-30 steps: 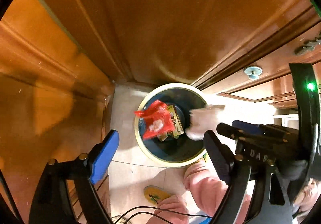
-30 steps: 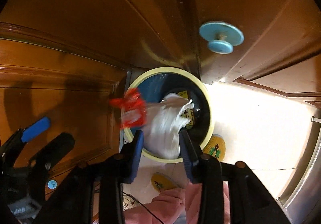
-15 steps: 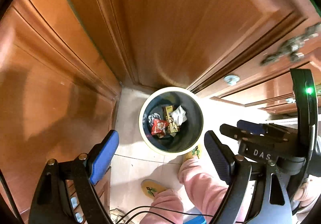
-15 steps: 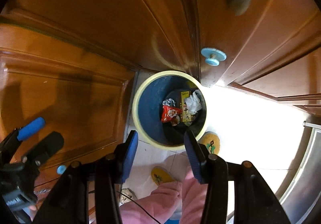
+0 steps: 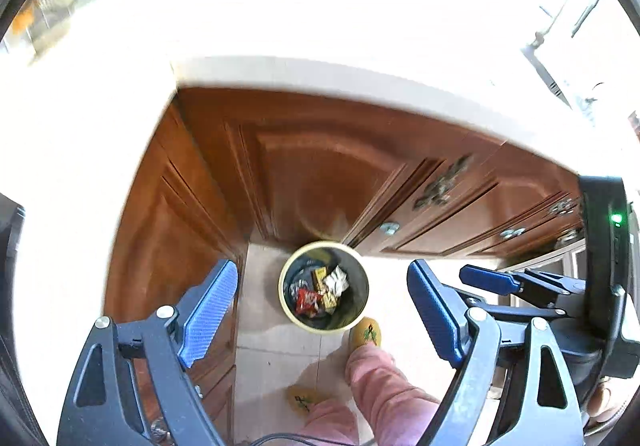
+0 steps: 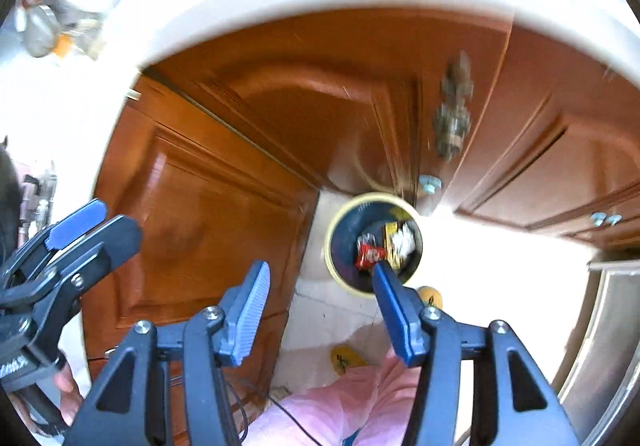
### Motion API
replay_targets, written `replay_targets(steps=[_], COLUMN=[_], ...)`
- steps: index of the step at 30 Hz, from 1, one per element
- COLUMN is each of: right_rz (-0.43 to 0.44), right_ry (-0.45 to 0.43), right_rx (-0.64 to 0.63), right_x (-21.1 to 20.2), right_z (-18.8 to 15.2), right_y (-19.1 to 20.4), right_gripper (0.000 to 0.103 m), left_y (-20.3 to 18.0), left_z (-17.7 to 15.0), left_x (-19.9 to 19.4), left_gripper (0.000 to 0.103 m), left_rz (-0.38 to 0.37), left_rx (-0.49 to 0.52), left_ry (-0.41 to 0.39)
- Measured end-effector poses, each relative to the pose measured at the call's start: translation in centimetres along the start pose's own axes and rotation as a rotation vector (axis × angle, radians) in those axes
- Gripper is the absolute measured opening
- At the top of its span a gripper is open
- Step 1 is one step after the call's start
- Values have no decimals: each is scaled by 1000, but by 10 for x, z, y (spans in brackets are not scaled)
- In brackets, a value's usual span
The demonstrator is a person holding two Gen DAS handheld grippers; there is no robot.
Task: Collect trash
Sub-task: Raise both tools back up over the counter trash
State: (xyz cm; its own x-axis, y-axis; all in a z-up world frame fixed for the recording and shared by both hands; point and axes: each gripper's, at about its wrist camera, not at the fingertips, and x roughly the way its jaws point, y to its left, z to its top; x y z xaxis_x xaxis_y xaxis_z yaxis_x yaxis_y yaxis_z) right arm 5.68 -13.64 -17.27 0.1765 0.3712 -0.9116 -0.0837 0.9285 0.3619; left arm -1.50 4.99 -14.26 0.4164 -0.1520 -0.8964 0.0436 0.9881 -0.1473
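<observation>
1. The floor (image 5: 280,350) is of pale tiles. It meets brown wooden cabinet doors (image 5: 320,174) that form a corner, and a white bench (image 5: 320,70) runs above them, overexposed in the upper half of both frames.
2. One round trash bin (image 5: 288,306) with a cream rim stands on the floor in that corner, near the middle of the left wrist frame and right of centre in the right wrist frame.
3. Inside the bin lie several pieces of trash: one red wrapper (image 5: 307,300), one yellow box (image 5: 322,278) and one crumpled white paper (image 5: 337,280).
4. Two yellow slippers (image 5: 365,332) and two pink trouser legs (image 5: 384,390) show at the bottom, just beside the bin.
5. The left gripper (image 5: 322,310) is spread wide, with nothing between its blue pads.
6. The right gripper (image 6: 320,310) has just been opening; it is empty, high over the floor.
</observation>
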Motion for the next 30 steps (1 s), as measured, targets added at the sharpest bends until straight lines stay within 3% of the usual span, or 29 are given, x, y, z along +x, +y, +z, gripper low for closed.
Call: replay_targets(steps=[5,13,19,23,30], right_rz=[19,23,-18,-23,22], right_ry=[-112,-229,-295,-324,-328], right_rx=[-6,40,35,39,89], right_x=[-63,-139,-183,-205,-212], right_z=[2,28,60,97,198], right_y=[22,33,35,24,-15], right_gripper=[66,67,67,67,67], left_y=[-3,-14,-20,-23,-41], left_z=[13,50,89,126,219], left_x=[-52,-120,-131,-132,-106], left_gripper=[86,86,86,86,86], left_rz=[-4,-33,-45,-58,44], left_rx=[49,83,66,35,24], left_ry=[-81,-212,-246,-255,-274])
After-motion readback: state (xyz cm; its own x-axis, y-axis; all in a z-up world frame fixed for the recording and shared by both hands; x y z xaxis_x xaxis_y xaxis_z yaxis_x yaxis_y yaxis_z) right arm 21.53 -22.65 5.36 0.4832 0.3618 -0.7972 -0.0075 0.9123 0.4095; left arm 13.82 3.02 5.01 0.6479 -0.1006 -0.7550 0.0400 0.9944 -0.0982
